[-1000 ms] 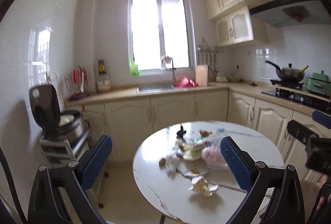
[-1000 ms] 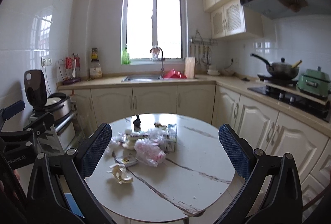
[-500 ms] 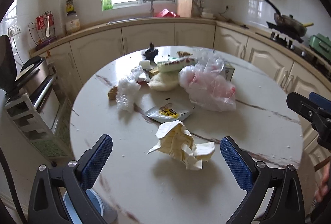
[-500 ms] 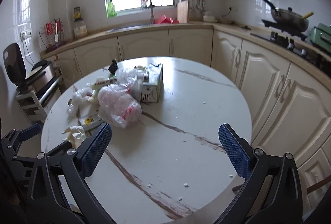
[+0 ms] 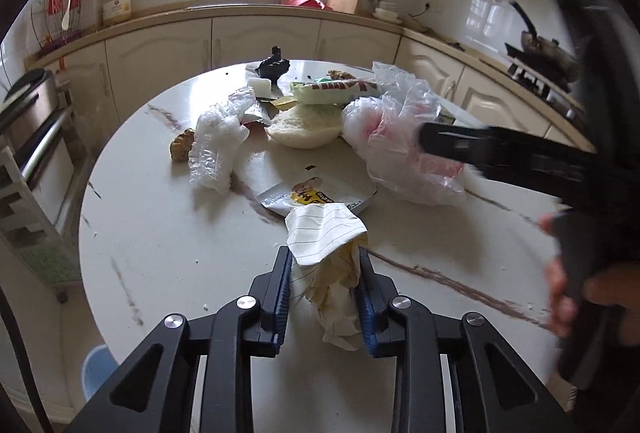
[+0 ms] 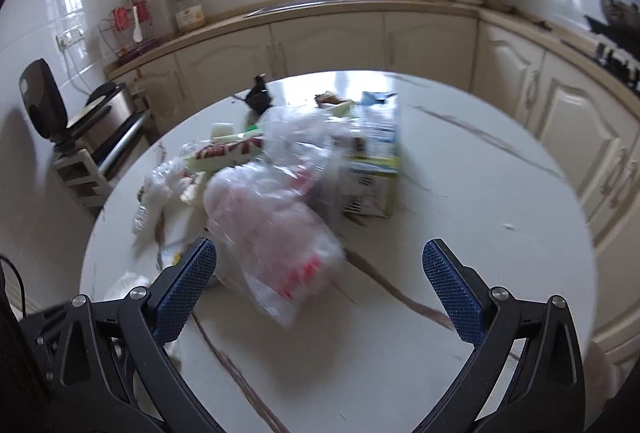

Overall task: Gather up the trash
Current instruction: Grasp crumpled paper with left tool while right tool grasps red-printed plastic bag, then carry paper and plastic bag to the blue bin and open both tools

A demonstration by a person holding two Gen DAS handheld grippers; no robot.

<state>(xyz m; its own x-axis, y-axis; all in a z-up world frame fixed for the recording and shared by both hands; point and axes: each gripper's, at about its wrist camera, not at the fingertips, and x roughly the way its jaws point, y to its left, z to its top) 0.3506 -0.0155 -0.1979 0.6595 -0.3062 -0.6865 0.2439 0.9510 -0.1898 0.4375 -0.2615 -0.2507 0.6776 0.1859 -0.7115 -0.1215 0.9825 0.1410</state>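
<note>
A crumpled sheet of lined paper (image 5: 320,229) lies near the front of the round marble table (image 5: 160,253). My left gripper (image 5: 324,253) is closing on it, both blue pads against its sides. Behind it lie a snack wrapper (image 5: 316,193), a clear plastic glove (image 5: 216,145), a bun (image 5: 304,129), a green-white packet (image 5: 336,91) and a pink-white plastic bag (image 5: 400,137). My right gripper (image 6: 319,249) is open just above the table. The plastic bag (image 6: 272,233), blurred, reaches in between its fingers and touches neither pad. A milk carton (image 6: 376,153) lies behind the bag.
A brown lump (image 5: 180,147), a white cube (image 5: 260,85) and a black object (image 5: 274,67) lie further back. A blue bin (image 5: 98,373) stands below the table's left edge. An appliance rack (image 6: 92,137) is at the left, with cabinets (image 6: 328,41) all round.
Both grippers have come down and forward to the table. The left jaws have closed from wide open onto the crumpled paper. The right gripper has reached the plastic bag, still open.
</note>
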